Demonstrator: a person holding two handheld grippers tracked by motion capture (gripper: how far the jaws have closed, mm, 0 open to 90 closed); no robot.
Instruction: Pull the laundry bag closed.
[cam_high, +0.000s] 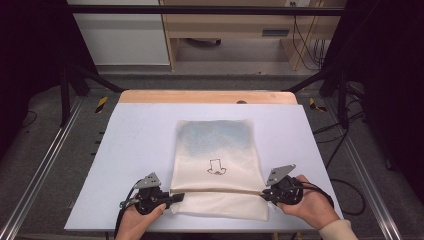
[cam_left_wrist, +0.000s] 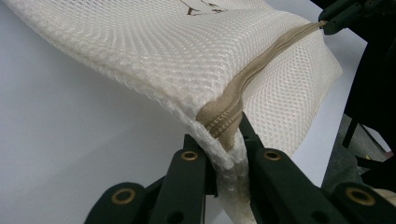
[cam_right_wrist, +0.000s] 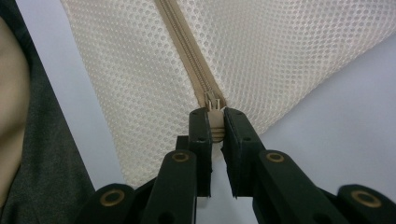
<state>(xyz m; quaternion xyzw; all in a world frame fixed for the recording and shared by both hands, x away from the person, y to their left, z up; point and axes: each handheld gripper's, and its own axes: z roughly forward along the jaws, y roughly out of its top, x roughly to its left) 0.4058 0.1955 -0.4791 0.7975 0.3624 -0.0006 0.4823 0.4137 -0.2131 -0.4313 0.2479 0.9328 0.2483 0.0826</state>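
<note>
Lying flat near the front edge of the pale, smooth surface (cam_high: 135, 150) is a cream honeycomb-mesh bag (cam_high: 217, 150), rectangular, printed with a small black outline drawing. A tan zipper (cam_high: 215, 191) crosses it. The left tongs (cam_left_wrist: 224, 144) pinch the bag's mesh corner at the zipper's end; the right tongs (cam_right_wrist: 215, 126) clamp the zipper pull (cam_right_wrist: 214, 105).

Table (cam_high: 140, 130): bare around my mesh bag (cam_high: 216, 150); open passage left, right and beyond it; nothing else standing there.
</note>
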